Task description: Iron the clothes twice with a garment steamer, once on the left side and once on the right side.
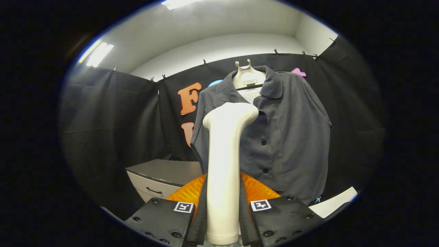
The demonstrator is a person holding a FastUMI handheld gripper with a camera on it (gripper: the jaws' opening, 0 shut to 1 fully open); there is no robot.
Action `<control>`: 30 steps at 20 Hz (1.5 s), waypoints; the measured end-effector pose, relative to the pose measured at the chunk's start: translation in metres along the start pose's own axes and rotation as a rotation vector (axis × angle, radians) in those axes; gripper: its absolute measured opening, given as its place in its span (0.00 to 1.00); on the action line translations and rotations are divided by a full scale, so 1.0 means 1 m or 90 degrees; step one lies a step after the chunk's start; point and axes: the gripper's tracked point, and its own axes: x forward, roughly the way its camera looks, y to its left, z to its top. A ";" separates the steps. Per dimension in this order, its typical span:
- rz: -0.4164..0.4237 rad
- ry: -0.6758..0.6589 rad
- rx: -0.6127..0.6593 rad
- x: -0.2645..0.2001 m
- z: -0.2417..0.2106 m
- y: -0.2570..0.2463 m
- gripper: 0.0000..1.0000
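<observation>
We find the gripper [223, 206] clamped on the white garment steamer [224, 164], both fingers pressing its handle, which stands upright so the head faces the cloth. Just beyond hangs the dark shirt [284, 137] on a white hanger [247, 77]. Further left, a grey cabinet [161, 176], drawer closed, contents unseen.

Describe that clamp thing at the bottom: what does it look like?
The gripper has two flat black fingers, each studded with round black screws and bearing a small white square tag with a black pattern. Their inner pads are ribbed bright orange. No cable or sleeve is in view.
</observation>
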 end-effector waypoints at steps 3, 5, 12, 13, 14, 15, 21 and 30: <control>0.002 0.000 -0.002 0.026 0.001 0.002 0.46; 0.003 0.005 0.007 0.035 -0.002 0.001 0.46; -0.010 0.016 -0.002 0.065 -0.016 -0.004 0.46; -0.012 0.020 0.000 0.066 -0.019 -0.005 0.46; -0.014 0.024 0.004 0.067 -0.023 -0.006 0.46; -0.015 0.028 0.007 0.068 -0.026 -0.007 0.46; -0.019 0.049 0.004 0.060 -0.052 -0.010 0.46; -0.035 0.070 0.006 0.040 -0.097 -0.019 0.46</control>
